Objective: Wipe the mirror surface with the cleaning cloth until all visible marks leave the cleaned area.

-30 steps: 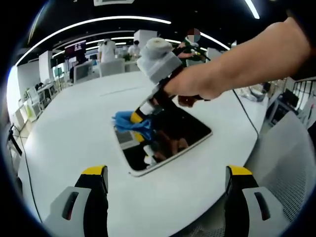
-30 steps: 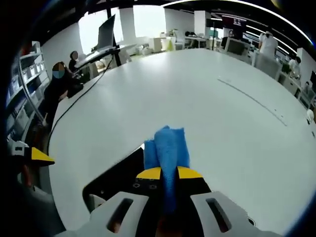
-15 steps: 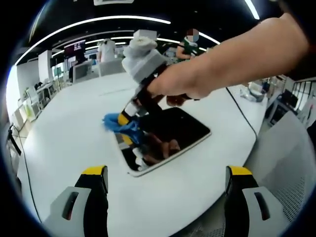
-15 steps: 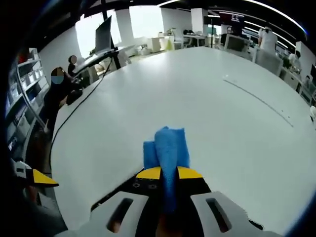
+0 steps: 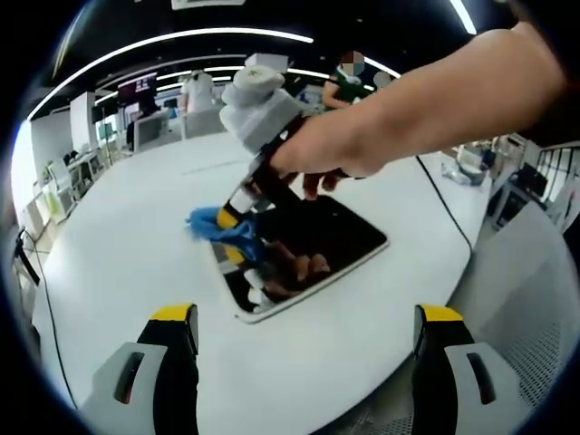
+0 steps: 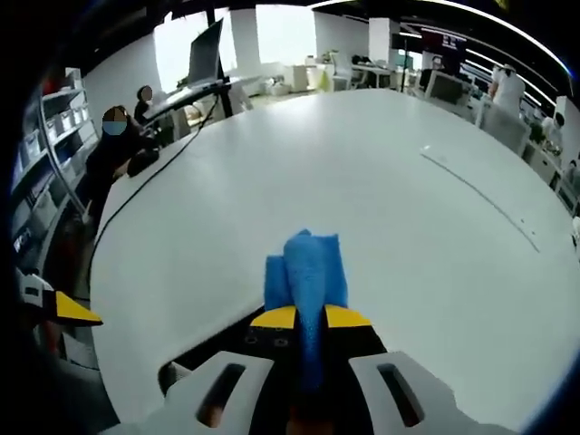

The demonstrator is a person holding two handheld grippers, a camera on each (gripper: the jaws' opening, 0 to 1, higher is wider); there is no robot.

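Partly hidden mirror (image 5: 317,245) under cloth (image 5: 222,227).

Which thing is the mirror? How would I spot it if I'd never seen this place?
Find the big white table. Lying flat on it is a dark, shiny rectangle with rounded corners and a thin white edge: that's the mirror. A blue cloth, pinched in the right gripper, sits at one end of it, and the mirror is the only dark thing on that white top.

A white table (image 5: 127,263) (broad, rounded) carries a dark mirror (image 5: 340,237) lying flat.
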